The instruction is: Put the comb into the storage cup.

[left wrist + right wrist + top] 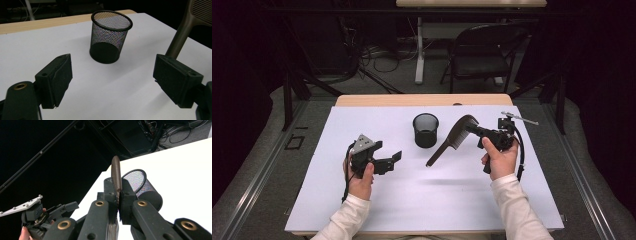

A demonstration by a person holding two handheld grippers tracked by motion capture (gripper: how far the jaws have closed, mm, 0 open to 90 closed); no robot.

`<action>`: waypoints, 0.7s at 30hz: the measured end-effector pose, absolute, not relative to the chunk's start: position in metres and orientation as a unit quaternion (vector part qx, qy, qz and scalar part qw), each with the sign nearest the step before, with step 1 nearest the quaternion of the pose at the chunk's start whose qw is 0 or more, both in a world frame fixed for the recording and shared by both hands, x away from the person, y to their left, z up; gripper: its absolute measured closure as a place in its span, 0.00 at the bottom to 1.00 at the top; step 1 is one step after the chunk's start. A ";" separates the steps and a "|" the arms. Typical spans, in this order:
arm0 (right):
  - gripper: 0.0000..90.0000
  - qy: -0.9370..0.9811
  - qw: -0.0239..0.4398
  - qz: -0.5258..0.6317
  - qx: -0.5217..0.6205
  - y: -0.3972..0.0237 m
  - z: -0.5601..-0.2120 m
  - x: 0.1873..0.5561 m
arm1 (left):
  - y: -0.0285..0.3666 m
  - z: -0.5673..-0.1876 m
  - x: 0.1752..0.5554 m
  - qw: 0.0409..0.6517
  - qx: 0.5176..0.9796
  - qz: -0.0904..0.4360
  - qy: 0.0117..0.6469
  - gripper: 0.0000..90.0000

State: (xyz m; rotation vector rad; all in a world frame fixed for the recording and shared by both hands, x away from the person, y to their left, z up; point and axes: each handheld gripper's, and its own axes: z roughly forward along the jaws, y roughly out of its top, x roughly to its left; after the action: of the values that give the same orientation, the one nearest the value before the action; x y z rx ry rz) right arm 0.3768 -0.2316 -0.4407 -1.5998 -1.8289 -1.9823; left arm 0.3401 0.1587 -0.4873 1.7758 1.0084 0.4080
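Observation:
A brown comb (451,143) hangs tilted above the white mat, its handle end low toward the middle and its toothed end in my right gripper (473,129), which is shut on it. The right gripper view shows the comb (116,173) edge-on, pinched between the two pads (117,195). A black mesh cup (425,130) stands upright on the mat, just left of the comb. My left gripper (388,152) is held at the left, open, with nothing between its jaws. In its own view the left gripper (117,80) faces the cup (110,37), and the comb's handle (178,37) shows at the upper right.
A white mat (412,200) covers the wooden table (422,100). Beyond the far edge stand a black chair (484,50) and a table leg (419,55) among floor cables. The other hand's gripper (37,217) shows at the lower left in the right gripper view.

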 end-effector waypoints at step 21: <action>0.97 -0.593 0.011 -0.612 -0.523 -0.215 -0.401 0.419 | 0.163 -0.485 0.340 0.511 0.732 0.170 0.418 0.17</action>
State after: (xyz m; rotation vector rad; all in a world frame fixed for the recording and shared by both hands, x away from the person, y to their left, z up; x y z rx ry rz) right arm 0.4193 -0.2146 -0.4008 -1.6318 -1.8493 -1.9112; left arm 0.3400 0.1634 -0.4853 1.7610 1.0072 0.4098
